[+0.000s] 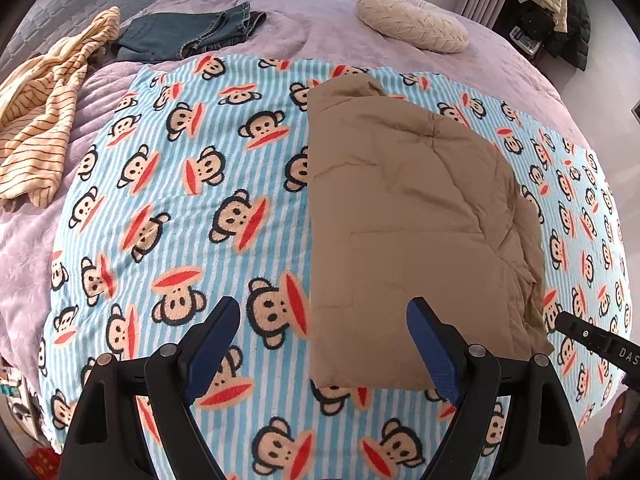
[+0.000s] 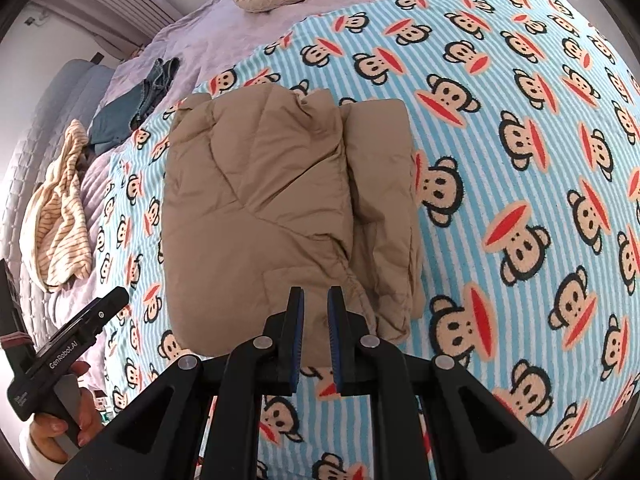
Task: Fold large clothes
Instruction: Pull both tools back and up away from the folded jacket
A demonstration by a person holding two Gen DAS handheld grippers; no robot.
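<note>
Two grippers hover above the near edge of a tan coat [image 2: 280, 200], which lies folded into a compact block on the monkey blanket [image 1: 180, 208] covering the bed. The left gripper [image 1: 324, 344] is spread wide and empty; the right gripper [image 2: 316, 340] is clenched on nothing. Judging by the loose right flap, pressing it flat and squaring the edges would finish this fold well.

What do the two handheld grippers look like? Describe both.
Left gripper: black angular frame, silver pivot pins, blue textured pads. Its body carries white "GenRobot.AI" lettering. Right gripper: same black frame, silver pins, blue pads. A pale sleeve shows at the left hand's wrist.
</note>
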